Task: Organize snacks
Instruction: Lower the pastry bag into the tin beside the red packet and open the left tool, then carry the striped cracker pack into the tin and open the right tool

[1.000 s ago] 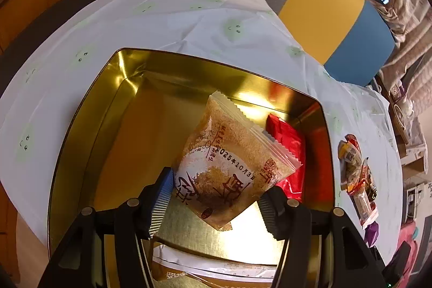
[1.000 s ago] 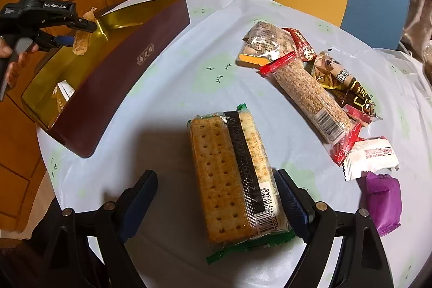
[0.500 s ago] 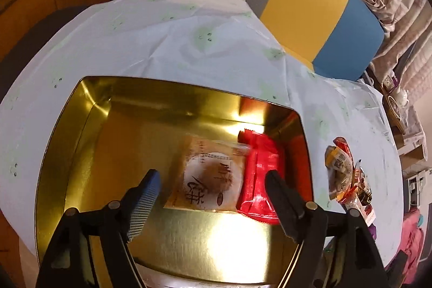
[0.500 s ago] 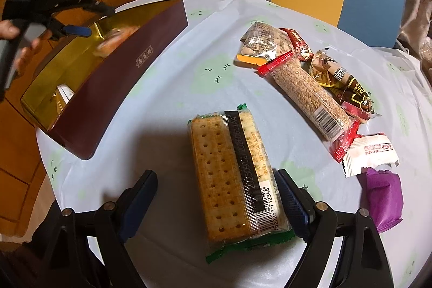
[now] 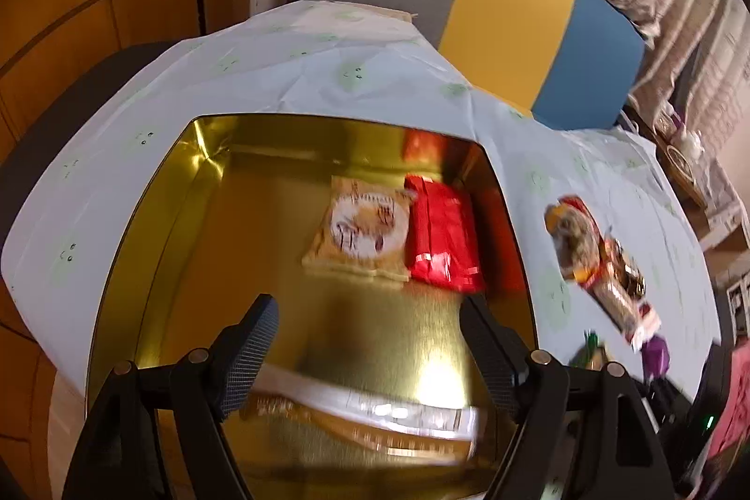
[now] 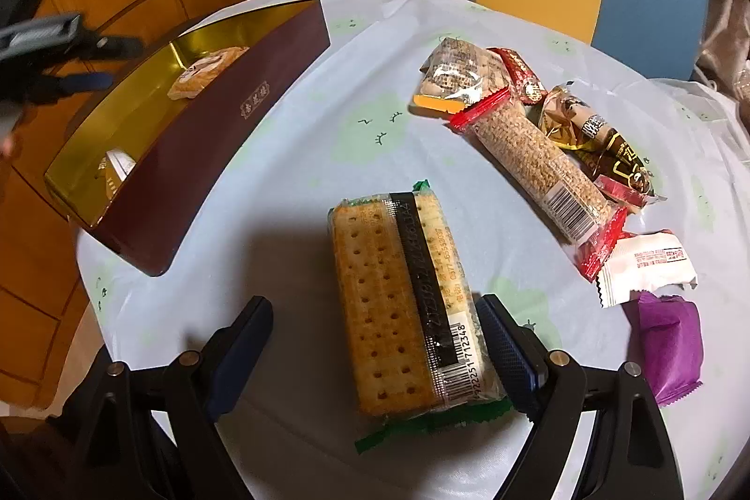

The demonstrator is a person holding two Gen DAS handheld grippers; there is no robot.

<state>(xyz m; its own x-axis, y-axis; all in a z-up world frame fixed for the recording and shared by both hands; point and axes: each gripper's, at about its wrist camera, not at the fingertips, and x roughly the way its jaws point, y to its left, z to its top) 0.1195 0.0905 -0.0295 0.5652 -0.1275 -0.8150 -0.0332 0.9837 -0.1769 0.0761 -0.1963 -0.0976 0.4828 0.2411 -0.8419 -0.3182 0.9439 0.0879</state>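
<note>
Your left gripper [image 5: 368, 336] fingers apart, empty, above gold tin [image 5: 197, 190]; tan packet [image 5: 361, 235] inside. Right gripper [image 6: 375, 340] fingers apart, straddling cracker pack [image 6: 389, 312].

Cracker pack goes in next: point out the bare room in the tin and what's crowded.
In the gold tin, the floor left of the tan packet is bare up to the left wall. The right side is crowded: tan packet beside red packet. Another packet lies along the near wall.
</note>
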